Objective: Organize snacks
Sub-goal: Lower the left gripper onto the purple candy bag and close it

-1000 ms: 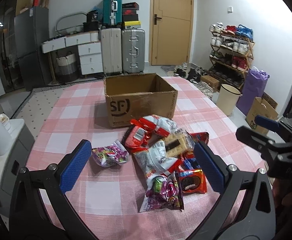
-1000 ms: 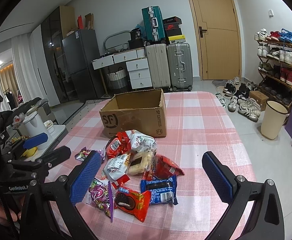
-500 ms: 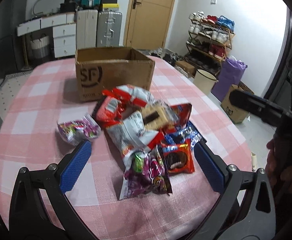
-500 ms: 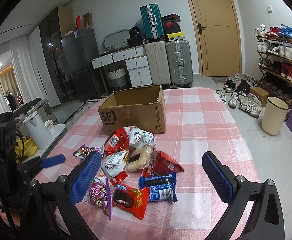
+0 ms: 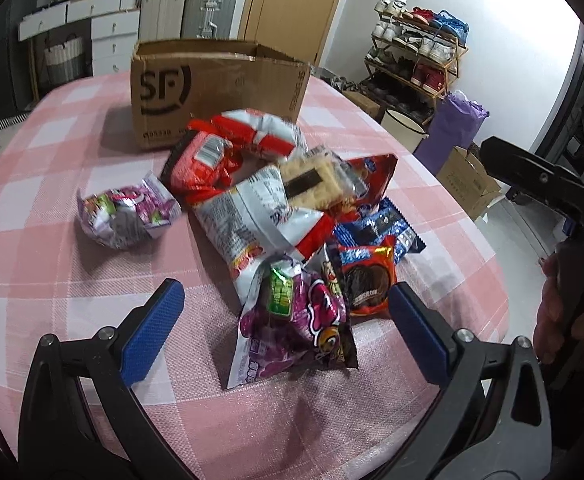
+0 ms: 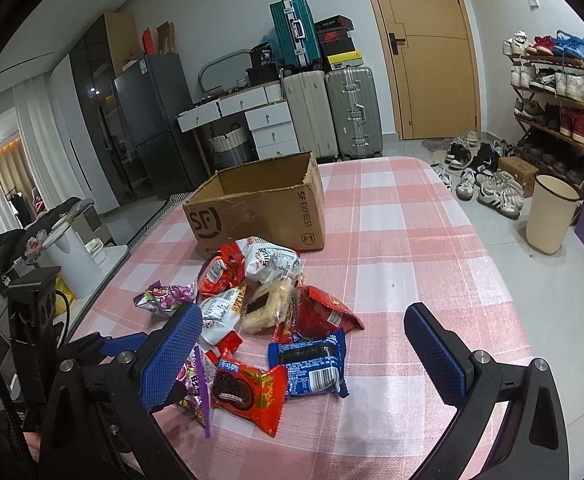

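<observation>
Left gripper (image 5: 286,328): blue-padded fingers spread wide, gripping nothing, low over the purple crinkly candy bag (image 5: 295,320) at the pile's near edge.
Right gripper (image 6: 301,356): fingers released too, framing the red chocolate-sandwich-cookie packet (image 6: 248,390) and blue foil cookie packet (image 6: 311,366).
Snack pile (image 6: 260,300): heaped mid-table on the pink checked tablecloth (image 6: 403,240).
Brown open cardboard box (image 6: 260,208): just beyond the pile, far side.

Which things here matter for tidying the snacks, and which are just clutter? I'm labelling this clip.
Job: pile of crinkly snack packets; stray purple candy bag; open brown cardboard box; pink checked tablecloth.

Lying about: silver hard-shell suitcases; wooden shoe rack; cream bin.
</observation>
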Demonstrator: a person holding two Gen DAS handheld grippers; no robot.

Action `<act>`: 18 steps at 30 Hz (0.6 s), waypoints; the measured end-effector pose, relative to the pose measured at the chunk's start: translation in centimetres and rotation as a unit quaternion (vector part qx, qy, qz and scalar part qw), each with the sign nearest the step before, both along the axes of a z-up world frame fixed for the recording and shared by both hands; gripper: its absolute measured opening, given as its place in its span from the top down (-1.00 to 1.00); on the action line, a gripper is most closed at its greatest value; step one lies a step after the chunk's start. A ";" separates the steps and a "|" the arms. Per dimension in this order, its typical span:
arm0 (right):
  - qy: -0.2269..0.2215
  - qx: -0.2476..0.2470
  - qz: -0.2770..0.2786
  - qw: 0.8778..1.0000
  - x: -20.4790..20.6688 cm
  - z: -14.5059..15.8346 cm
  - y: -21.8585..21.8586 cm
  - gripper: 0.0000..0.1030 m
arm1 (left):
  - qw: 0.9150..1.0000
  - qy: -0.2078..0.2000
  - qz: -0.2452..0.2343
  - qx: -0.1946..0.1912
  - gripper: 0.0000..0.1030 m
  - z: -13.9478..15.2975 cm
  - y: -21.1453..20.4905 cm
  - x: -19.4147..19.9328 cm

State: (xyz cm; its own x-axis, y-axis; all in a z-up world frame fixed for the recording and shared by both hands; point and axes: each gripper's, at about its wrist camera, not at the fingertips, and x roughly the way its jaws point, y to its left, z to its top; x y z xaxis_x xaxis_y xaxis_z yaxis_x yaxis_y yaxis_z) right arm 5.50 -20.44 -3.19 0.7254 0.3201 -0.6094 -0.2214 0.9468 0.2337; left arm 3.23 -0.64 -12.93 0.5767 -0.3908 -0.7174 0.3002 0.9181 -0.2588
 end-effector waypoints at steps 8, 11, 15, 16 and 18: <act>0.016 0.009 -0.002 1.000 0.6 -0.8 -0.4 -0.99 | 0.998 0.030 -0.029 -0.055 -0.13 -1.8 0.6 1.4; 0.016 0.008 0.000 1.000 0.6 -0.8 -0.3 -0.99 | 0.995 0.034 -0.037 -0.087 0.05 -2.5 1.3 1.8; 0.016 0.008 0.002 1.000 0.5 -0.7 -0.2 -0.99 | 0.994 0.031 -0.049 -0.097 0.21 -2.7 1.5 2.4; 0.016 0.007 0.003 1.000 0.5 -0.7 -0.1 -0.99 | 0.994 0.030 -0.051 -0.095 0.24 -2.6 1.5 2.5; 0.017 0.007 0.003 1.000 0.5 -0.7 -0.1 -0.99 | 0.993 0.030 -0.053 -0.097 0.25 -2.5 1.4 2.9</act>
